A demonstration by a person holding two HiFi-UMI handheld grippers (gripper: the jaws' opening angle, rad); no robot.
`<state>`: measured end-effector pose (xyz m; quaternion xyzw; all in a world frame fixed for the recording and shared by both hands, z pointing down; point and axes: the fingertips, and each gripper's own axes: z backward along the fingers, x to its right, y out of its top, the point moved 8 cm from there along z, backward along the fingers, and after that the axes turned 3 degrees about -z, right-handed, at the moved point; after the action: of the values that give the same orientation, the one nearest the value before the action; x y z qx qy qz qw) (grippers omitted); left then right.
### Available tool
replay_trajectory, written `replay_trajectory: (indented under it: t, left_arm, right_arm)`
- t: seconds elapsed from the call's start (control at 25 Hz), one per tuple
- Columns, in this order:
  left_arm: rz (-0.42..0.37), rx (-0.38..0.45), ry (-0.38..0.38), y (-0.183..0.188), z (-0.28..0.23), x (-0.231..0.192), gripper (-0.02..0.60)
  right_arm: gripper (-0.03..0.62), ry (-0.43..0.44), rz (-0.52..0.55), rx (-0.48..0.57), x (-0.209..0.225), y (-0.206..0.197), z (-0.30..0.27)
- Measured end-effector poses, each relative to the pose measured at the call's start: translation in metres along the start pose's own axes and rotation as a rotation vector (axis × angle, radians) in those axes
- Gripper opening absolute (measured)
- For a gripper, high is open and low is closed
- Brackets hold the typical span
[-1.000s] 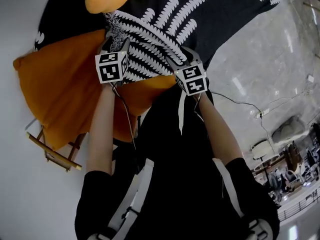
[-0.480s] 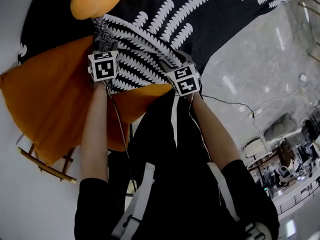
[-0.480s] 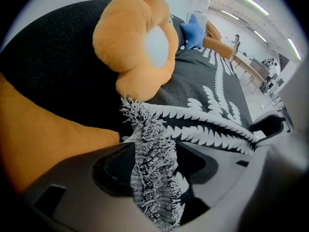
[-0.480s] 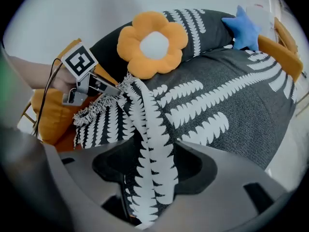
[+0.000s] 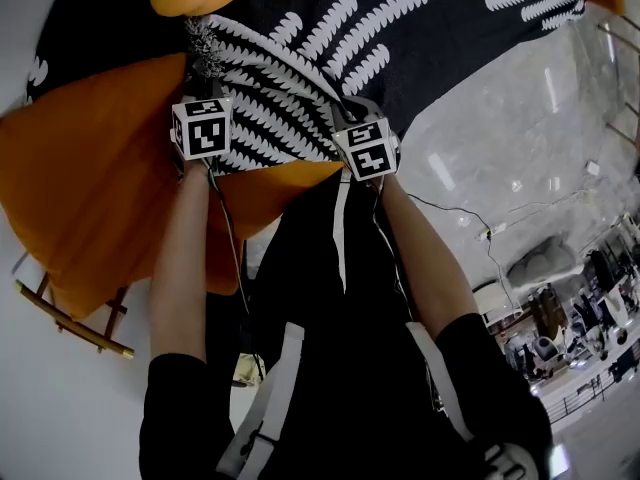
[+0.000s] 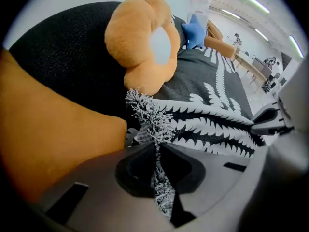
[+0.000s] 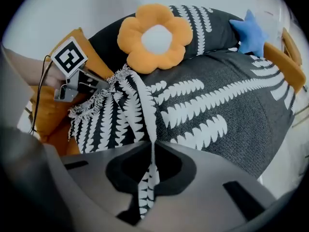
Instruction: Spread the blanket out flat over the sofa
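A black blanket [image 5: 400, 38] with white leaf stripes and a fringed edge lies over the orange sofa [image 5: 90, 188], bunched in folds at its near corner. My left gripper [image 5: 207, 88] is shut on the fringed corner [image 6: 149, 115]; its jaws have just been closing, and cloth runs down between them [image 6: 157, 149]. About a hand's width to its right, my right gripper [image 5: 347, 110] is shut on a fold of the same edge [image 7: 145, 110]; its jaws have also just been closing on the cloth [image 7: 150, 146]. The left gripper [image 7: 94, 83] also shows in the right gripper view.
An orange flower cushion [image 7: 154, 35] leans on the sofa back behind the bunched corner, with a blue star cushion [image 7: 248, 30] further right. The sofa's wooden frame [image 5: 65, 318] shows at the left. Marble floor [image 5: 520, 138] with a cable [image 5: 470, 218] lies to the right.
Both grippers have come down onto the blanket's near edge and closed on it. The left one took the fringed corner, the right one a fold beside it.
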<state>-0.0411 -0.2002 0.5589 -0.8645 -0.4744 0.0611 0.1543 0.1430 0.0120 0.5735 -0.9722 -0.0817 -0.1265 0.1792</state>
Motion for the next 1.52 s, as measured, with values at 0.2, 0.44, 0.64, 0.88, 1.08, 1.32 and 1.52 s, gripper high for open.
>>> replay_trajectory:
  t: [0.2, 0.44, 0.64, 0.88, 1.08, 1.32, 1.52]
  left_arm:
    - [0.045, 0.072, -0.030, -0.025, 0.022, 0.004, 0.037]
    - [0.182, 0.128, -0.010, -0.071, 0.045, 0.030, 0.037]
    - [0.255, 0.161, 0.004, -0.098, 0.082, 0.050, 0.037]
    - [0.333, 0.199, 0.033, -0.134, 0.110, 0.060, 0.037]
    - [0.368, 0.216, 0.043, -0.158, 0.141, 0.074, 0.036]
    - [0.457, 0.205, 0.084, -0.192, 0.143, 0.104, 0.036]
    - [0.492, 0.220, 0.114, -0.203, 0.154, 0.133, 0.035]
  right_arm:
    - [0.020, 0.039, 0.014, 0.024, -0.013, 0.001, 0.010]
    - [0.020, 0.119, 0.089, 0.036, -0.027, -0.015, 0.012]
    - [0.020, 0.184, 0.212, 0.053, -0.047, -0.015, 0.038]
    - [0.020, 0.236, 0.258, 0.064, -0.070, -0.020, 0.053]
    - [0.020, 0.289, 0.352, 0.050, -0.099, -0.020, 0.062]
    - [0.020, 0.370, 0.423, 0.028, -0.103, -0.041, 0.056]
    - [0.020, 0.393, 0.450, 0.026, -0.097, -0.062, 0.066]
